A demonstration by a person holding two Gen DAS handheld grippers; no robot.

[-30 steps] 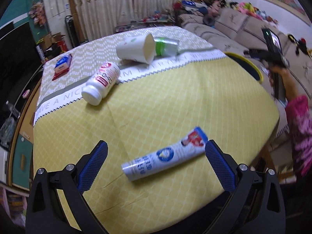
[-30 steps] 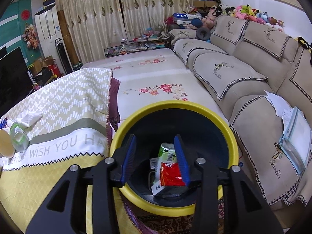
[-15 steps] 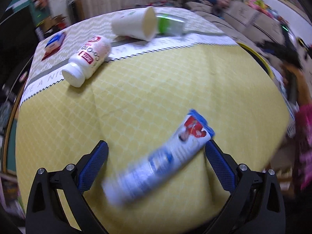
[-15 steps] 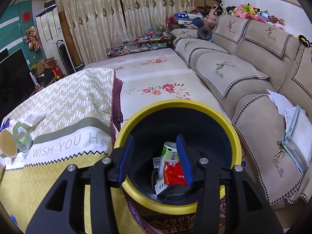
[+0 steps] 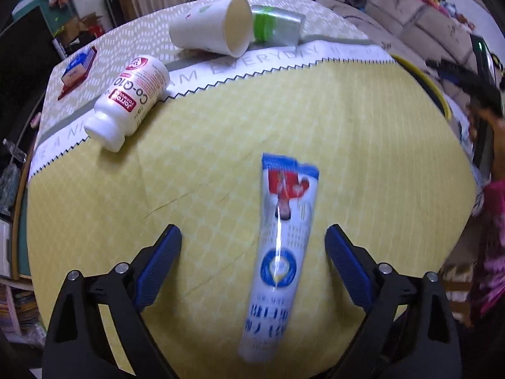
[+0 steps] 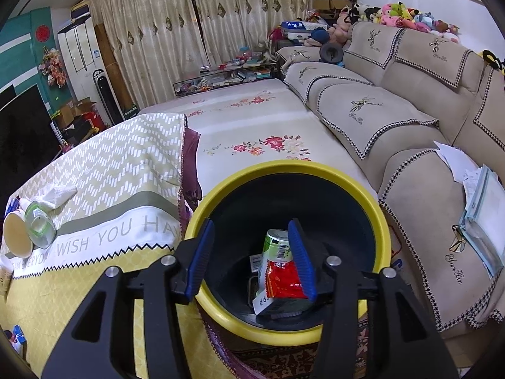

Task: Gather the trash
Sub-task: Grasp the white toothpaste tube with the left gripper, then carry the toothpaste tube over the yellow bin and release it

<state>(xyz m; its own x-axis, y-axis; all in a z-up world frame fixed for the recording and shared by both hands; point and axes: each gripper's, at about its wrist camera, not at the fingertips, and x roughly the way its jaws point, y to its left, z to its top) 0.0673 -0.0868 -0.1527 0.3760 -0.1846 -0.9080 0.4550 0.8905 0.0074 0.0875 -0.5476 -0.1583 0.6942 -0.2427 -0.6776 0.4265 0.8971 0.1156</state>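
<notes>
A white and blue tube [image 5: 281, 246] lies lengthwise on the yellow tablecloth [image 5: 363, 145], between the fingers of my left gripper [image 5: 252, 233]. The jaws are closing and the pads stand apart from the tube on both sides. Farther back lie a white pill bottle [image 5: 129, 101], a tipped paper cup [image 5: 208, 31] and a green-banded clear container [image 5: 277, 28]. My right gripper [image 6: 251, 222] hovers over the yellow-rimmed bin [image 6: 284, 170]. Its jaws are opening with nothing between them. Inside the bin sit a green can [image 6: 276, 246] and a red packet [image 6: 284, 281].
A small blue and red box [image 5: 79, 68] rests at the table's far left corner. A crumpled tissue [image 6: 58, 194] lies near the cup [image 6: 15, 233]. A beige sofa [image 6: 394, 110] runs along the right, with papers [image 6: 473, 195] on it. A pink sleeve [image 5: 492, 221] shows at the right edge.
My left gripper has dropped closer and turned, so the tube now lies lengthwise between its jaws, which have narrowed a little. The right jaws have widened slightly over the bin.
</notes>
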